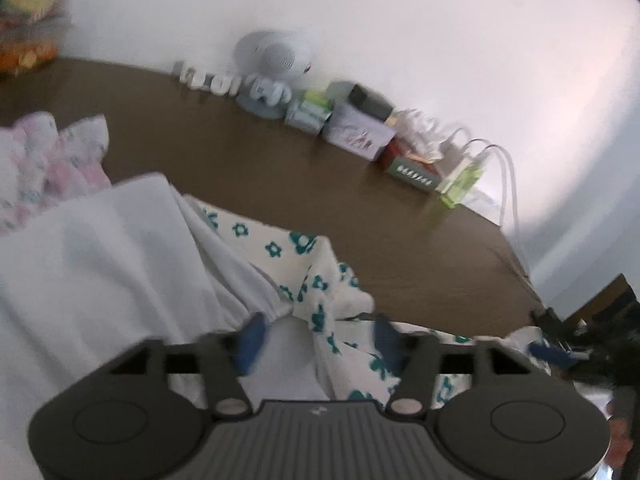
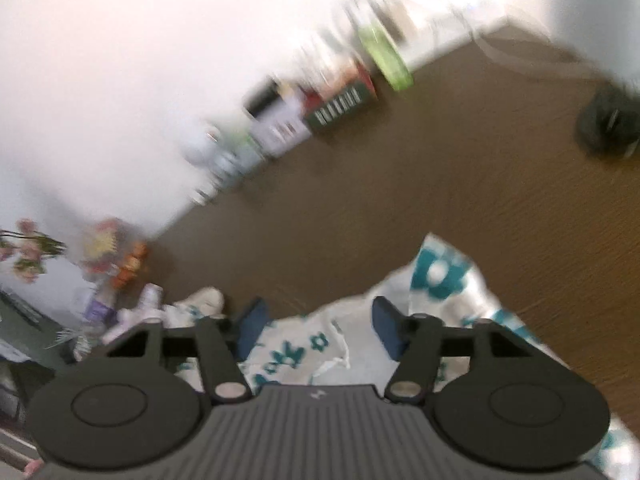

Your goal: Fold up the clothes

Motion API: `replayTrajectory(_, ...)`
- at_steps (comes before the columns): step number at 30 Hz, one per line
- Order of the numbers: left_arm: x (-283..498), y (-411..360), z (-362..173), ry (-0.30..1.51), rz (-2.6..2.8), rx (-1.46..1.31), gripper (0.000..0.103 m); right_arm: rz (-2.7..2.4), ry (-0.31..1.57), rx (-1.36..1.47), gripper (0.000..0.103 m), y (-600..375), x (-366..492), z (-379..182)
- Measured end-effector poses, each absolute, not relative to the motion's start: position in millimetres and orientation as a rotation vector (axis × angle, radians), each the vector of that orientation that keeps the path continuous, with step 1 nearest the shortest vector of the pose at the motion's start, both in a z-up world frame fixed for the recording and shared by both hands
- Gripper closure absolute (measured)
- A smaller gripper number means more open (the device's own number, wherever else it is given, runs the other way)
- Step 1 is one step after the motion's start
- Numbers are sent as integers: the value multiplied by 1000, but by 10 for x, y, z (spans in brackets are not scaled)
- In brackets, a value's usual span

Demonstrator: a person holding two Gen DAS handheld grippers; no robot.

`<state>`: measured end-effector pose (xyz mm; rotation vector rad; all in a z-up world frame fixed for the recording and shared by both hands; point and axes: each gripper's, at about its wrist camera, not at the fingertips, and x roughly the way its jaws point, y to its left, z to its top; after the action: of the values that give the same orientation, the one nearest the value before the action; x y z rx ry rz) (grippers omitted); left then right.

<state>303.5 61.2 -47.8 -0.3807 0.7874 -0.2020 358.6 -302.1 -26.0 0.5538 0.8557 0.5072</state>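
A white garment with teal flowers (image 1: 304, 264) lies crumpled on the brown table (image 1: 280, 184), partly under a plain white cloth (image 1: 100, 248). My left gripper (image 1: 318, 336) is open, its blue pads on either side of the bunched cloth where the two fabrics meet. In the right wrist view the same flowered garment (image 2: 436, 276) lies under my right gripper (image 2: 318, 328), which is open just above it. The view is motion-blurred.
A pink-patterned garment (image 1: 52, 160) lies at the left. Along the wall stand a white round speaker (image 1: 276, 56), small boxes (image 1: 356, 132), a green clear item with cables (image 1: 464, 180) and a snack bag (image 1: 28, 24). A dark object (image 2: 608, 128) sits at the far right.
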Motion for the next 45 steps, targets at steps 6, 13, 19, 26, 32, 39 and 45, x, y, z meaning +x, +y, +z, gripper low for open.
replayTrajectory(6, 2633, 445, -240, 746, -294, -143, 28, 382, 815, 117, 33, -3472, 3008, 120)
replayTrajectory(13, 2393, 10, -453, 739, -423, 51, 72, 322, 930, 22, 44, -3723, 2743, -368)
replayTrajectory(19, 2405, -160, -684, 807, -417, 119, 81, 399, 934, 109, 97, -3712, 2755, -530)
replayTrajectory(26, 2320, -244, -707, 795, -395, 185, 81, 324, 839, 217, 99, -4009, 2871, -356)
replayTrajectory(32, 2315, -220, -697, 791, -392, 177, 81, 272, 874, 251, 97, -4241, 2902, -490)
replayTrajectory(39, 2330, -194, -467, 833, -422, 145, 70, 362, 867, 305, 64, -4270, 2848, -426)
replayTrajectory(45, 2403, -817, 91, 807, -589, 141, 30, 459, 875, 405, 77, -4322, 2841, -594)
